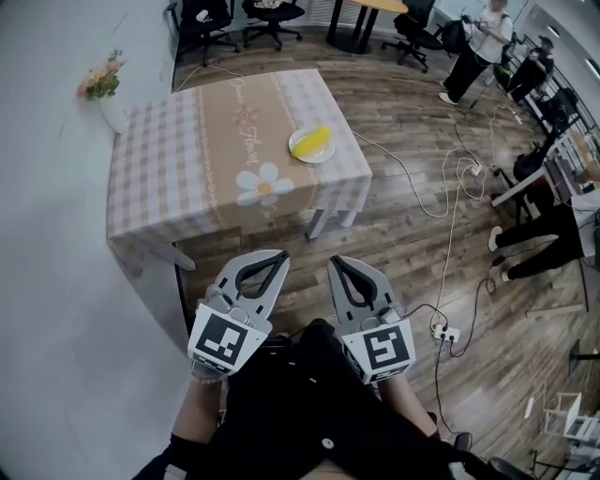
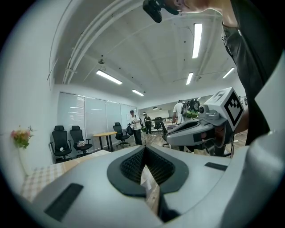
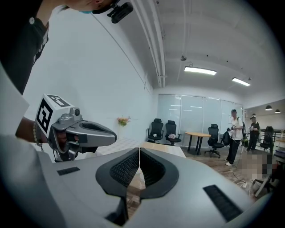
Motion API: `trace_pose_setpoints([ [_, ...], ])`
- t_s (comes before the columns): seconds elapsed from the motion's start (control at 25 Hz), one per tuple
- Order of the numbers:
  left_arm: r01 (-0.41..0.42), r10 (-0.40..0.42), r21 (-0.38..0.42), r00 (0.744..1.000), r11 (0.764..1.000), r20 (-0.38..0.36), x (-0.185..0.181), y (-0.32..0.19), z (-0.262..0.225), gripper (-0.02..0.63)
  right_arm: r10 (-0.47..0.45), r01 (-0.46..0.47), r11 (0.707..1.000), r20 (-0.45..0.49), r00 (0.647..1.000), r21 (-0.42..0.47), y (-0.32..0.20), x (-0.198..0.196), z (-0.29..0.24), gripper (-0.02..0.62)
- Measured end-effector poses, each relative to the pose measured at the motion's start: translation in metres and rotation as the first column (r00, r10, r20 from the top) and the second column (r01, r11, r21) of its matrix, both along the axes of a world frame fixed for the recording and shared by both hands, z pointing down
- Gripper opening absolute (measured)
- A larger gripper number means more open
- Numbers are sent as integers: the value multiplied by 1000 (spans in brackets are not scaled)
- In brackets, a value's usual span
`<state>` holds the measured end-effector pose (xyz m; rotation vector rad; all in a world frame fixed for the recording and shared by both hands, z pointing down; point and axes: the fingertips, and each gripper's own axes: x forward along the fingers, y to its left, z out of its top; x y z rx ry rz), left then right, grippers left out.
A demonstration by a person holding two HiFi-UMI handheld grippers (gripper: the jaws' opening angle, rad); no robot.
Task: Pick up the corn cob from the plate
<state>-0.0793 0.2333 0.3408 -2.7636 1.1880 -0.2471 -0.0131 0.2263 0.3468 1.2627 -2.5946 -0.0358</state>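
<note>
Left gripper (image 1: 281, 254): nearest, low in the head view, held over the dark-clad lap; jaws closed tip to tip, nothing between the ribbed pads; marker cube at the rear, pointed toward the table.
Right gripper (image 1: 335, 262): just beside the left one, parallel, apart from it; jaws likewise pressed together at the tips, a narrow slit behind them, nothing held.
Floor (image 1: 412, 253): wood planks between grippers and table, white cables looping across, a power strip (image 1: 444, 333) to the right of the right gripper.
Table (image 1: 169, 159): ahead of both grippers, well apart from them; covered in a pale checked cloth with a tan runner (image 1: 234, 122) down the middle and a white daisy print (image 1: 264, 185) at the near end.
Plate (image 1: 296, 150): small, round, white; on the table's right-hand side, at the runner's edge, near the cloth's right border.
Corn cob (image 1: 317, 142): short, bright yellow, lying on its side slantwise across the plate, within the rim; untouched, far from either claw.
Vase (image 1: 105, 94): at the table's far left corner against the wall, pink and pale flowers.
Office chairs (image 1: 225, 19): black, beyond the table's far end.
People (image 1: 478, 47): standing at the far right, past the cables.
</note>
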Motion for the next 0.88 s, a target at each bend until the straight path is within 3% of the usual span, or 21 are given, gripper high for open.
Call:
trace_pose_setpoints([
  [0.56, -24, 24, 15, 1000, 1000, -2, 3, -5, 4, 12, 33, -33, 999, -11, 999, -11, 2, 9, 7, 41],
  [0.72, 12, -13, -28, 999, 1000, -31, 3, -10, 7, 12, 19, -19, 1000, -8, 1000, -7, -8, 7, 10, 41],
  [0.88, 22, -23, -11, 999, 1000, -23, 1, -19, 8, 12, -5, 5, 1000, -3, 1000, 6, -19, 4, 8, 41],
])
